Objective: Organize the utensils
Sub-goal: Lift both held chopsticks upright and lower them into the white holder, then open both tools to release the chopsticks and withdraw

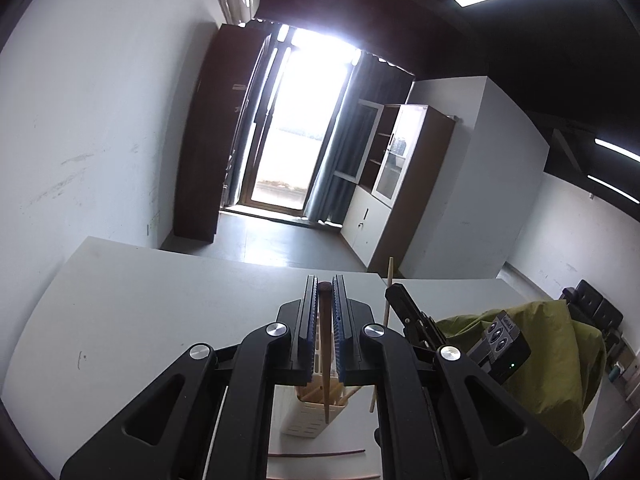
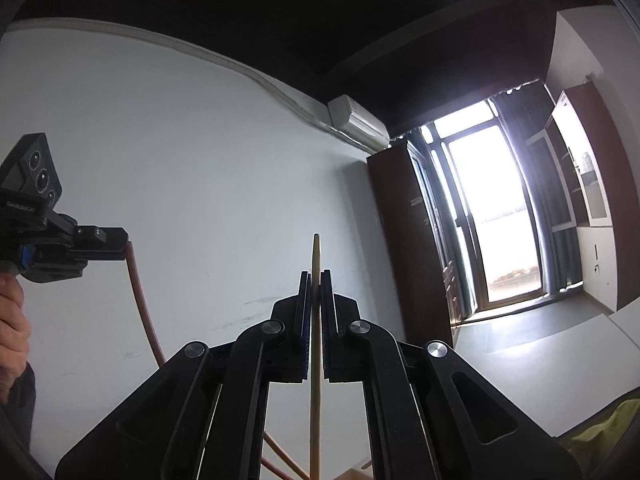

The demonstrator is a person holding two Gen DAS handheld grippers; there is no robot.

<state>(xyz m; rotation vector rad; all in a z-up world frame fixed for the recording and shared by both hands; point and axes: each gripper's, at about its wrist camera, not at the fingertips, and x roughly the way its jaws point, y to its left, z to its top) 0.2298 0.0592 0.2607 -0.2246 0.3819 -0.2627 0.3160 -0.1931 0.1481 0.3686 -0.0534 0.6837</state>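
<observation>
My left gripper (image 1: 325, 280) is shut on a brown chopstick (image 1: 324, 344), whose lower end hangs over a white slotted utensil holder (image 1: 304, 420) on the table. Several wooden sticks (image 1: 310, 394) stand in the holder. To the right of it, my right gripper (image 1: 394, 292) is shut on a pale wooden chopstick (image 1: 390, 272). In the right wrist view the right gripper (image 2: 316, 274) clamps that pale chopstick (image 2: 316, 248), which points upward. The left gripper (image 2: 122, 240) is at far left with its reddish-brown chopstick (image 2: 136, 292) curving down below it.
The white table (image 1: 140, 300) runs left and ahead. A green cloth bundle (image 1: 540, 360) lies at the right. A thin dark strip (image 1: 316, 454) lies on the table near the holder. A person's hand (image 2: 12, 320) grips the left tool. More sticks (image 2: 280, 456) show low down.
</observation>
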